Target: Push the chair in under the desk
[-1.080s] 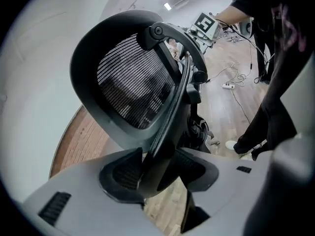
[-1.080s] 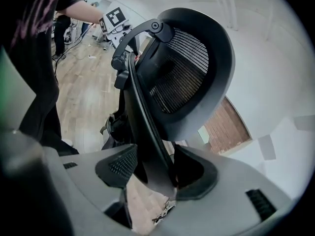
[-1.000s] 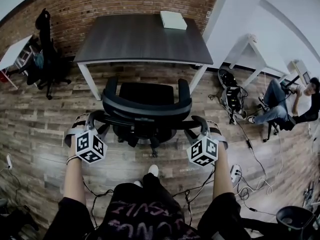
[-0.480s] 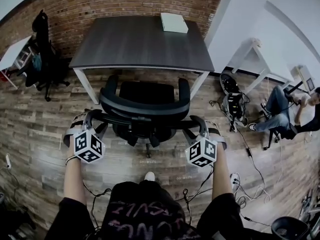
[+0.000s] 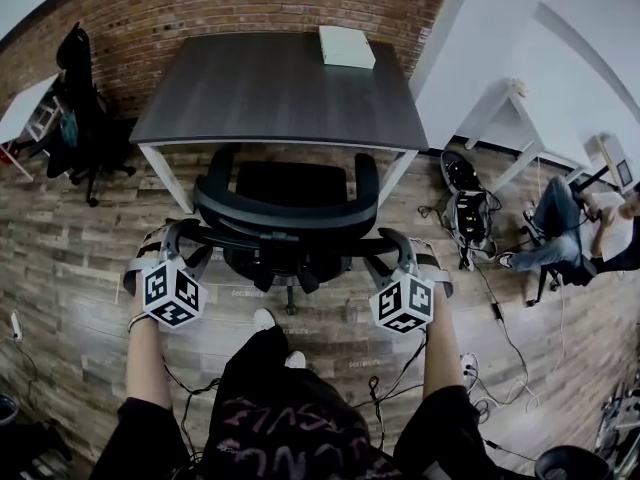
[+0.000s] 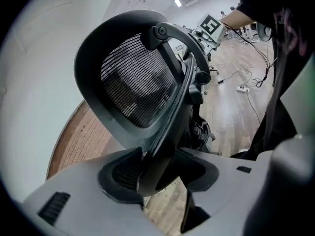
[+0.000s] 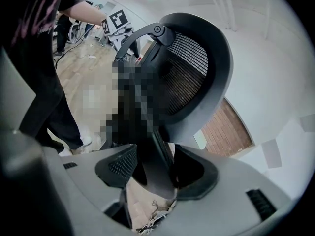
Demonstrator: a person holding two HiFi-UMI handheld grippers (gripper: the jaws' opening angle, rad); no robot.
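I have the chair [image 5: 285, 208] by both sides of its backrest so it rolls straight and does not swivel. My left tongs [image 5: 182, 236] are pinching the left rim of the mesh back, and my right tongs [image 5: 393, 240] are pinching the right rim. Each gripper view shows the black frame wedged between the pads. The chair sits in the middle of the frame, facing the dark tabletop [image 5: 280, 88] in the upper centre. Its armrest tips are at the near edge, while the seat and back stand out on the wooden floor, so I judge the push only partly done.

By my count:
- two tongs
- one chair in my grip
- one dark tabletop
- one white box [image 5: 347, 46] at its far right corner
- a second black chair [image 5: 85, 98] at the upper left
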